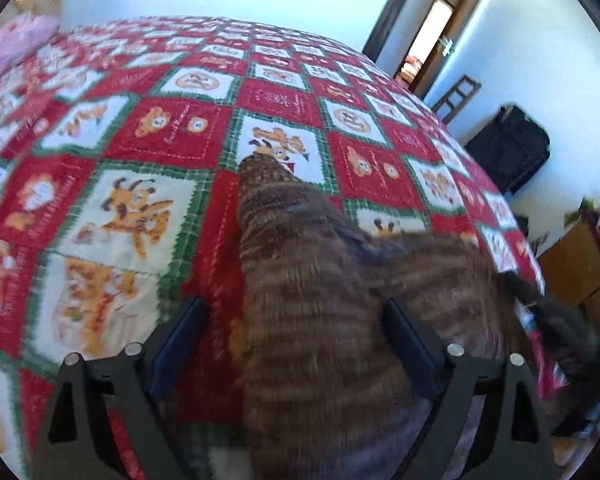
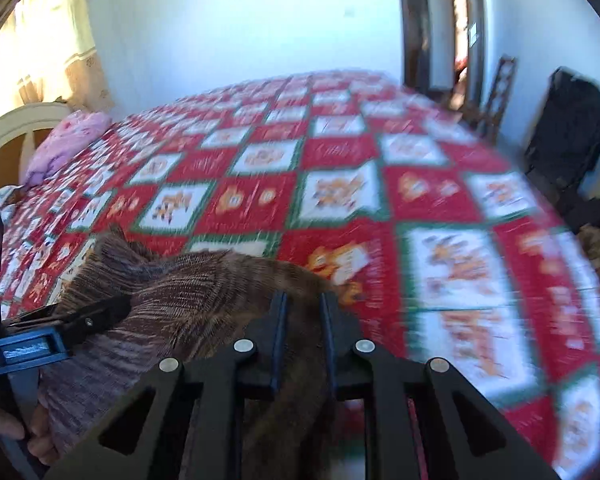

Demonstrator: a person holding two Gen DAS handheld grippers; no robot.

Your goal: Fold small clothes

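No legible writing on bedspread (image 1: 172, 136).

1. No text can be read in either view.
2. Bedspread (image 1: 172, 132): the red squares carry a line of script lettering next to the bear heads, too small and blurred to make out. In the right wrist view the same squares are smeared by motion.
3. Door (image 2: 473, 34): a small pale sign or plate on it, nothing on it can be read.
4. No brand, number or label shows on the black gripper parts in view.
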